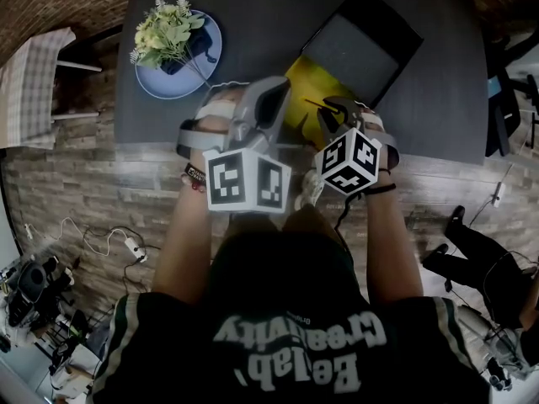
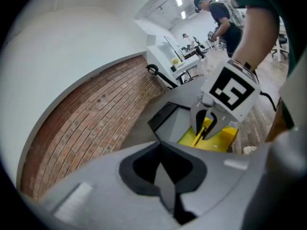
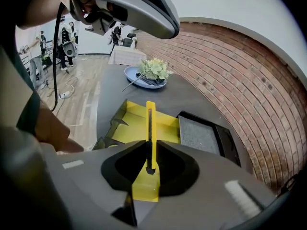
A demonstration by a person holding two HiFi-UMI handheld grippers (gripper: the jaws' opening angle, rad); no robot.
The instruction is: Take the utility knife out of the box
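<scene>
Right gripper (image 3: 148, 169) is clamped on the slim yellow utility knife (image 3: 150, 128), held over the open yellow box (image 3: 127, 123). Left gripper (image 2: 165, 176) is pinched together, nothing in it. In the head view the grippers cover most of the box, so I can't tell if the knife's far end touches it.

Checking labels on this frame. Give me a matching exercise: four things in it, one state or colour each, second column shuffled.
Things:
1. knife
2. box
3. plate
4. left claw

States:
A. blue, holds flowers
B. shut, nothing in it
C. yellow inside, lid open
D. gripped in the right claw

Pairs: 1-D, 2-C, 3-A, 4-B
</scene>
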